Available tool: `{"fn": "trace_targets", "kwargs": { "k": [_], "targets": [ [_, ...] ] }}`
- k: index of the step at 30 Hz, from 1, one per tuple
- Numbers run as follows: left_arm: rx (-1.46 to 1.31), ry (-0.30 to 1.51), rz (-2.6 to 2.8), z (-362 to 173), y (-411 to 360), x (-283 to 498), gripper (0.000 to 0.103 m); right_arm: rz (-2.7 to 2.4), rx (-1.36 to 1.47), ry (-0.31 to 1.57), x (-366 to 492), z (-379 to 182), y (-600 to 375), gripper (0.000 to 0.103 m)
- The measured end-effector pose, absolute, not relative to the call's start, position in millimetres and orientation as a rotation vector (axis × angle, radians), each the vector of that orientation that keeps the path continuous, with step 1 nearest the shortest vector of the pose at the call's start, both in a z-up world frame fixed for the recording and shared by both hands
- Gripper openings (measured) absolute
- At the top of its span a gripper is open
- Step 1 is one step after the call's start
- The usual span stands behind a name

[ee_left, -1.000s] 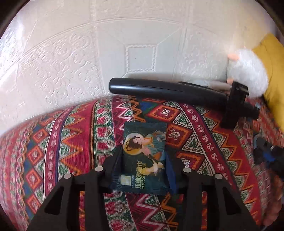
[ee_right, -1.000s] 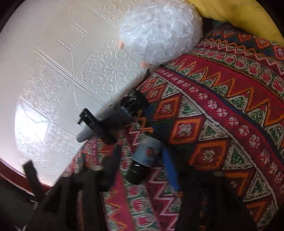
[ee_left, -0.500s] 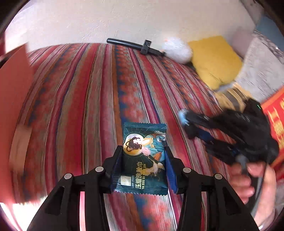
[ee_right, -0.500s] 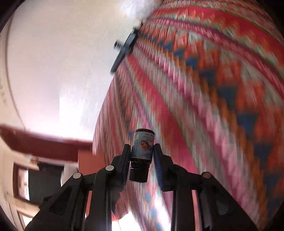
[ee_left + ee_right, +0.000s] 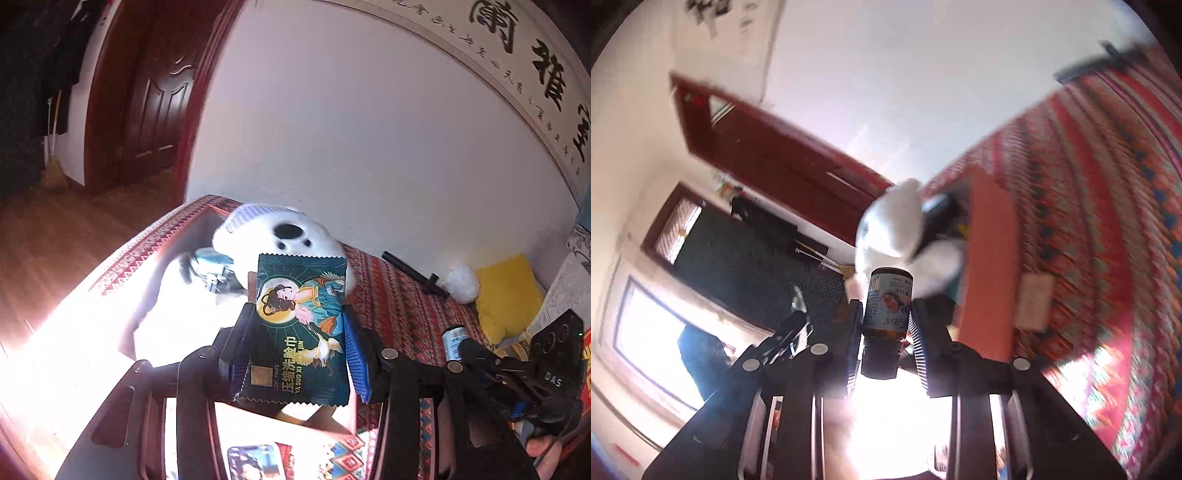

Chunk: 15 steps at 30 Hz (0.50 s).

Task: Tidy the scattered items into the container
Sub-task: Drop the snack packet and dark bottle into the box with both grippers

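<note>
Left gripper [image 5: 295, 343] clamps the teal wipe packet [image 5: 301, 326] upright between its pads, above the open box [image 5: 397, 258] holding a white plush toy [image 5: 280, 232]. Right gripper [image 5: 886, 328] pinches the small bottle [image 5: 886, 314], cap toward camera.

White wall [image 5: 332, 129] w/ calligraphy scroll [image 5: 535, 66], dark wood door [image 5: 155, 110].

door [image 5: 155, 110] dark wood | calligraphy scroll [image 5: 532, 62] on white wall | yellow cushion [image 5: 506, 295] on patterned bedspread [image 5: 402, 314]
</note>
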<state>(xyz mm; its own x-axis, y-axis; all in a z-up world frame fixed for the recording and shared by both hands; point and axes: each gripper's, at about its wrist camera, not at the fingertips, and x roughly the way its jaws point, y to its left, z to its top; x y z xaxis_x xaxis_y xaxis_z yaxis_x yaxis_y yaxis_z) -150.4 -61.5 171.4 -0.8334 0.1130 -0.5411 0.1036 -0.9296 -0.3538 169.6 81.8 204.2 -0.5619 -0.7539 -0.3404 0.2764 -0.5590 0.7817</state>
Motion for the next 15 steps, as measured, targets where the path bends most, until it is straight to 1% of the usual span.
{"fn": "trace_targets", "kwargs": {
  "k": [4,6,7,8,9,10,12,13,15],
  "targets": [
    [-0.927,-0.619,2.936,151.6,-81.3,-166.0,0.043,-2.249,0.859,-0.690,135.0,218.6,25.8,0.025],
    [-0.987,-0.629,2.918,140.1,-85.4,-177.7,0.048,-2.283,0.866,-0.614,115.8,215.3,6.5,0.025],
    [-1.011,-0.644,2.926,135.9,-88.6,-182.7,0.062,-2.275,0.882,-0.595,108.8,209.6,-1.7,0.025],
    [-1.039,-0.667,2.941,132.0,-90.9,-187.4,0.081,-2.268,0.903,-0.580,101.7,203.3,-11.3,0.027],
    [-1.060,-0.688,2.951,128.3,-93.9,-190.5,0.087,-2.275,0.927,-0.556,97.0,196.5,-18.0,0.029],
    [-1.072,-0.696,2.954,126.4,-97.1,-189.4,0.088,-2.304,0.945,-0.517,94.7,192.4,-23.3,0.034],
    [-1.075,-0.669,2.975,128.8,-99.2,-181.7,0.088,-2.372,0.939,-0.450,96.9,190.4,-28.3,0.074],
    [-1.068,-0.648,2.998,130.4,-99.1,-174.8,0.088,-2.404,0.907,-0.438,102.9,191.6,-25.6,0.077],
    [-1.063,-0.621,3.050,134.8,-101.0,-164.1,0.089,-2.426,0.862,-0.383,109.2,196.1,-24.4,0.077]
  ]
}}
